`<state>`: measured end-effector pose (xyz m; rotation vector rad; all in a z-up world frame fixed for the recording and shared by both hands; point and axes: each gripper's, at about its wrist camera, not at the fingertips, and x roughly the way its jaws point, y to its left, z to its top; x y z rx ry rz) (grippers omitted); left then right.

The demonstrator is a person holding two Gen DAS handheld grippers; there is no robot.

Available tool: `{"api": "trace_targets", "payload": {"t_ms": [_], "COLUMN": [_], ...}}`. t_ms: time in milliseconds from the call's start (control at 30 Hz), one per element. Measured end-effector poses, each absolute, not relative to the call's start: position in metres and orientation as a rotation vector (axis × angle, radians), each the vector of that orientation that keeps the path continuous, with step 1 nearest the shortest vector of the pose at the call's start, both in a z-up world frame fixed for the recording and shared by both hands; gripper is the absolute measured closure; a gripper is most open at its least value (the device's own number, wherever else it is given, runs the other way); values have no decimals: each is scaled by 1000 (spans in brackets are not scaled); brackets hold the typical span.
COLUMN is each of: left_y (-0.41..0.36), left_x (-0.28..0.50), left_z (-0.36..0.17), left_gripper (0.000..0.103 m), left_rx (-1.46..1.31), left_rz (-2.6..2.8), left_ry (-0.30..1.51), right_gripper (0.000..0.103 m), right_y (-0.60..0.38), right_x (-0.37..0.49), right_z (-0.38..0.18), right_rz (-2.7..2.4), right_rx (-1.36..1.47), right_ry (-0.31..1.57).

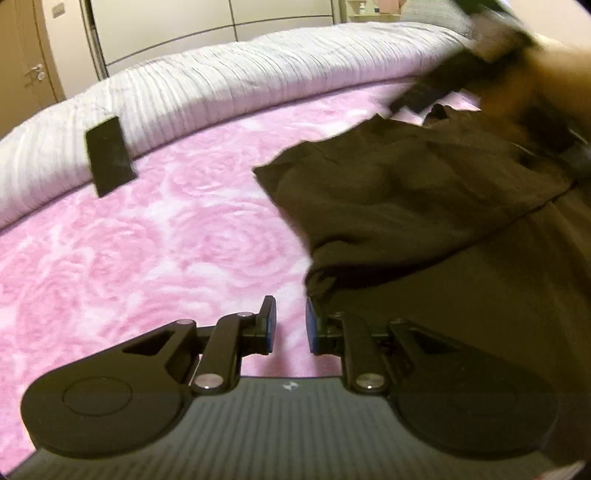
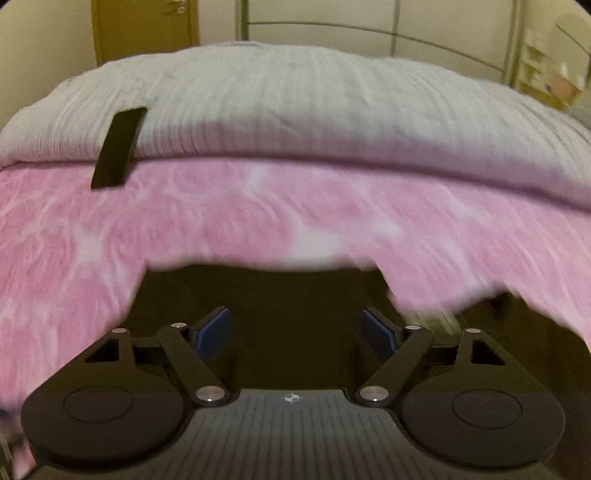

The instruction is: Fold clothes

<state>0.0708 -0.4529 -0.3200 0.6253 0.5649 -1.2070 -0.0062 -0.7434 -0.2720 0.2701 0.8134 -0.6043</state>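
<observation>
Two grippers hover over the dark garment on the pink bed: left gripper narrowly parted, empty; right gripper spread wide, empty.

A pink rose-patterned blanket covers the near part of the bed. Beyond it lies a grey ribbed duvet, with a flat black rectangular object (unidentifiable) propped against its near edge, left. Wardrobe doors stand far behind.
</observation>
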Motion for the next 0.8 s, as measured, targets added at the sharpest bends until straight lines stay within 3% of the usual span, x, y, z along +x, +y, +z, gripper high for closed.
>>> {"api": "trace_targets", "payload": {"t_ms": [200,533,800], "left_y": [-451,-455,-469], "left_x": [64,3,-60], "left_z": [-311,-275,-239], "left_gripper": [88,88,87], "left_rx": [679,759,770], "left_rz": [-1173,-1163,-1279], "left_ry": [566,542,469], "right_gripper": [24,23,23], "right_y": [-758,-750,-731], "right_x": [-129,-254,-343], "right_z": [-317,-298,-251], "right_rz": [-764,-886,-983], "right_rx": [465,675,746], "right_ry": [922,896,798]}}
